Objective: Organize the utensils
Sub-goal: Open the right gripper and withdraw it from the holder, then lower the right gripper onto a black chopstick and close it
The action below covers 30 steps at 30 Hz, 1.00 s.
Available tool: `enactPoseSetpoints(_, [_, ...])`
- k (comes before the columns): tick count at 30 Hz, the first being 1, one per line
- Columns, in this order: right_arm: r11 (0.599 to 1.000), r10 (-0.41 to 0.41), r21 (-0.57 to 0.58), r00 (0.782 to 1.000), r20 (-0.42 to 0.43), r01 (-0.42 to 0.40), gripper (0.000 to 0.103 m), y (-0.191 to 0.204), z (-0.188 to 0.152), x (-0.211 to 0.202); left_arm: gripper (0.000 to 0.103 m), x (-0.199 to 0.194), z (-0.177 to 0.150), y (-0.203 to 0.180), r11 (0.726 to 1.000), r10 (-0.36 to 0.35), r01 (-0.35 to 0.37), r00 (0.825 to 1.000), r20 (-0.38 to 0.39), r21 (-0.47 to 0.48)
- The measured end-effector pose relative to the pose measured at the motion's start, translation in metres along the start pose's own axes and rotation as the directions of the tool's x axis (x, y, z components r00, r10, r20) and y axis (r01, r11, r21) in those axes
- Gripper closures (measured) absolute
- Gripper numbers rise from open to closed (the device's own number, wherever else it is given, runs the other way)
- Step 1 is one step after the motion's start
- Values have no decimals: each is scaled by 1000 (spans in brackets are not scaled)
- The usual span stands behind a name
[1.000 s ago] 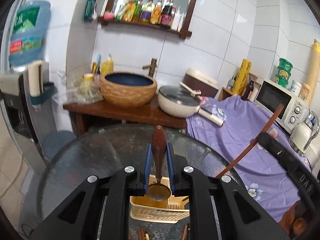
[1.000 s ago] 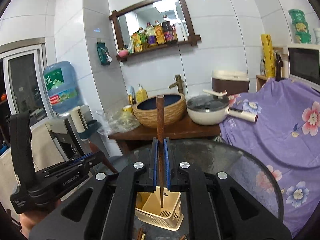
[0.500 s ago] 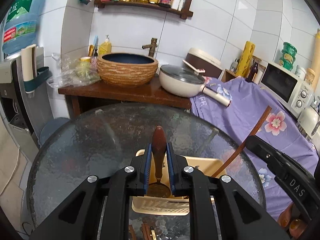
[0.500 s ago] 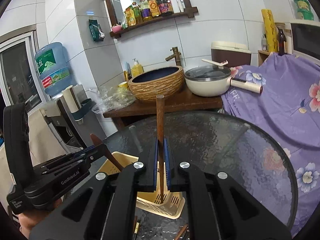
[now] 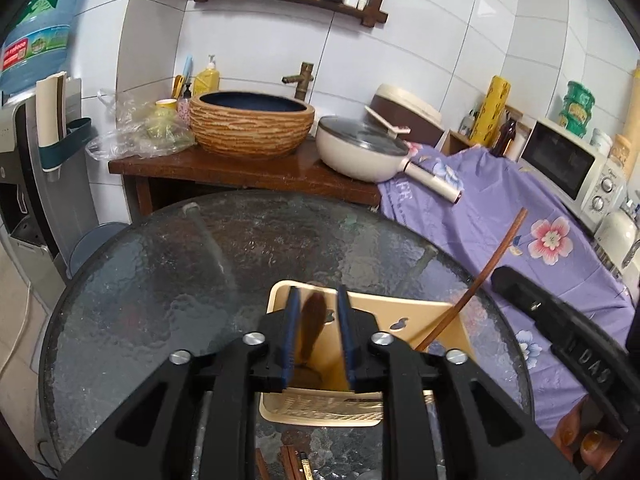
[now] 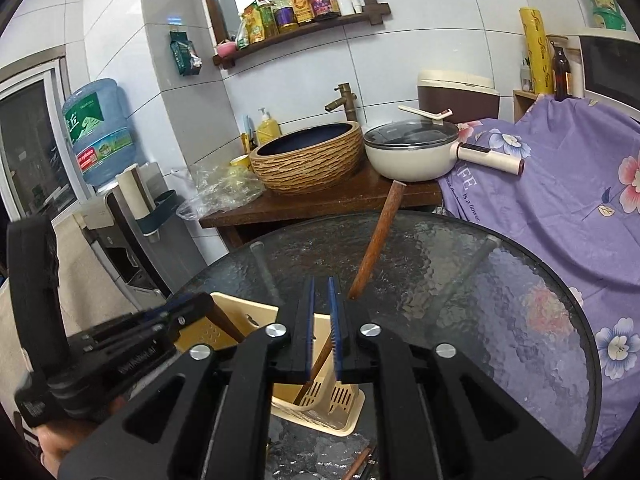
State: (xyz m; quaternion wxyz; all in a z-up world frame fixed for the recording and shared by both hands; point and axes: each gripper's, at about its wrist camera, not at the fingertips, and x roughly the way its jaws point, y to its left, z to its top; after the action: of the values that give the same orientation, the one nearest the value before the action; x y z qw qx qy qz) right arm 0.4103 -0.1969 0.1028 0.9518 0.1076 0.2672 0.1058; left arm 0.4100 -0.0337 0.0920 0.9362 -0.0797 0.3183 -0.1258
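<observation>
With both your grippers over the beige caddy (image 5: 404,316), left gripper (image 5: 318,334) just spread, spoon (image 5: 314,320) loose between pads, right gripper (image 6: 321,330) just parted, chopstick (image 6: 378,236) leaning free.

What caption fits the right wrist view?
Right gripper, jaws just opening, releases a wooden utensil tilting in the beige holder.

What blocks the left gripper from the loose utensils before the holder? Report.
Probably yes. The left gripper has just been opening its jaws, the spoon loose between them in the holder; the utensils lie uncovered on the glass below it.
</observation>
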Motion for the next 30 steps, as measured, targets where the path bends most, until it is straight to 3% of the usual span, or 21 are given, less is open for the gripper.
enactPoseSetpoints(1, [1000,-4,-4,1000,6,4,71,0,-1,-2,71,-3,0,0,1000,0,0,1000,8,3])
enactPoseSetpoints(2, [1000,-18,-10,1000,23,19,44,0,-4,-6,64,-7,0,0,1000,2,-2,1000,16,7])
enactPoseSetpoints(3, [999,-31,-12,998,47,32,35,-1,-6,-12,61,-12,-1,0,1000,2,-2,1000,30,9])
enactPoseSetpoints(7, [998,-50,-35,997,60,52,35,-3,-19,-27,52,-32,-10,2,1000,7,-9,998,70,29])
enactPoseSetpoints(9, [998,-48,-28,998,40,50,35,-8,-31,-32,44,-39,-18,6,999,22,-25,997,79,27])
enactPoseSetpoints(14, [995,-74,-74,996,-45,71,32,-16,-69,-37,38,-50,-51,18,997,60,-62,996,58,36])
enactPoseSetpoints(22, [985,-117,-155,963,-241,80,33,-18,-146,-20,38,-46,-113,28,990,117,-113,992,-47,79])
enactPoseSetpoints(30, [985,-128,-156,923,-363,75,48,-18,-189,-3,45,-32,-153,40,990,129,-118,979,-155,79])
